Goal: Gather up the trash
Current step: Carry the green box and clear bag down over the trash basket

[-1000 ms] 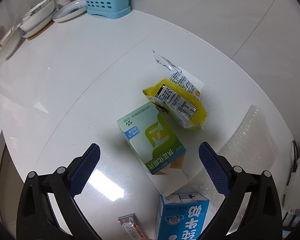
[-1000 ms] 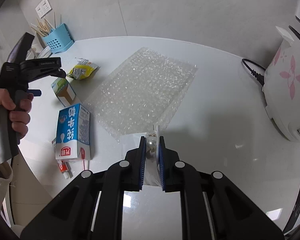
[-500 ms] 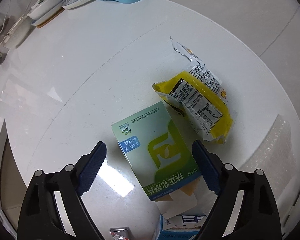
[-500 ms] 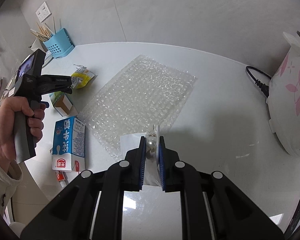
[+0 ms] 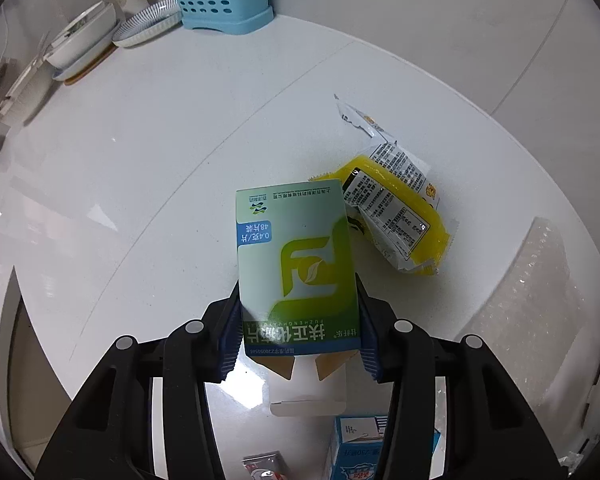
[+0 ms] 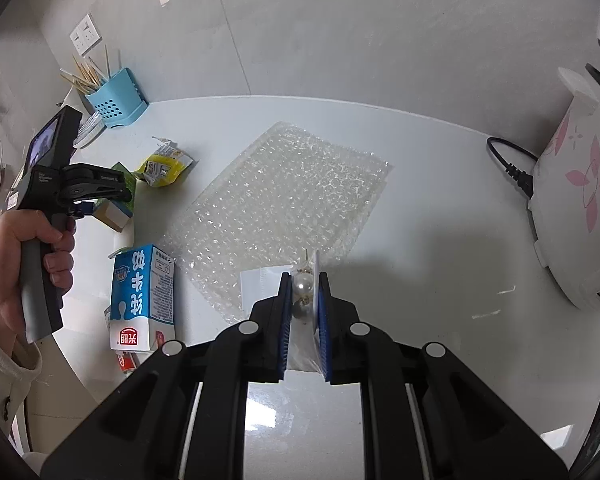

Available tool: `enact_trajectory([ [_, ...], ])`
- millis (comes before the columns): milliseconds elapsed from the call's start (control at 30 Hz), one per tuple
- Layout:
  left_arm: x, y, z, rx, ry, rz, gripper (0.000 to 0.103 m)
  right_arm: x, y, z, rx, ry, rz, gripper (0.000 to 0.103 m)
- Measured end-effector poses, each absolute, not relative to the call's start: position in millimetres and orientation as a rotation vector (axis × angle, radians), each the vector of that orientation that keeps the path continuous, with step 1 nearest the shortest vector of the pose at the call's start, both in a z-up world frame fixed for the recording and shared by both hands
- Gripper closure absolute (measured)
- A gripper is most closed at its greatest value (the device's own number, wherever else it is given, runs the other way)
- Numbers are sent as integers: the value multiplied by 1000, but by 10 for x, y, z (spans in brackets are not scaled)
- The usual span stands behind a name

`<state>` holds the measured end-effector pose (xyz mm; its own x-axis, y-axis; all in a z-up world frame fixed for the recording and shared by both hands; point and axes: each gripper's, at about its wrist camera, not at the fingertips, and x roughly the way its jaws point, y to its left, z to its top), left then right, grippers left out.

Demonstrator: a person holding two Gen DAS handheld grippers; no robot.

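My L gripper [image 5: 298, 322] closing on green box [image 5: 296, 268], pads at both long sides, near table's L edge. Box looks empty, light, thin card w/ end flap open: I'd squeeze gently. R gripper [image 6: 303, 300] clamped on small clear packet [image 6: 305, 286].

box [image 5: 296, 256] beside wrapper [image 5: 396, 216], on table [image 5: 140, 160]
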<state>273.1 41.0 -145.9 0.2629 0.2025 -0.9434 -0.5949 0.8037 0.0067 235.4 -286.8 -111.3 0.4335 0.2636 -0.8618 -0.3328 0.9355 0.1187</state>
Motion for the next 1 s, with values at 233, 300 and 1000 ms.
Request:
enact_trajectory([
  [233,2469,372,-1175,-347,1119,509,56,2150,-2781,-884,-60,941,335,92],
  [300,2365,381,-1073,-333,1098,488,56,2074,-2735,-812,-54,910,324,92],
  [1000,953,857,-326,-298,996,330,56,855,-1831,-319,0,730,278,92],
])
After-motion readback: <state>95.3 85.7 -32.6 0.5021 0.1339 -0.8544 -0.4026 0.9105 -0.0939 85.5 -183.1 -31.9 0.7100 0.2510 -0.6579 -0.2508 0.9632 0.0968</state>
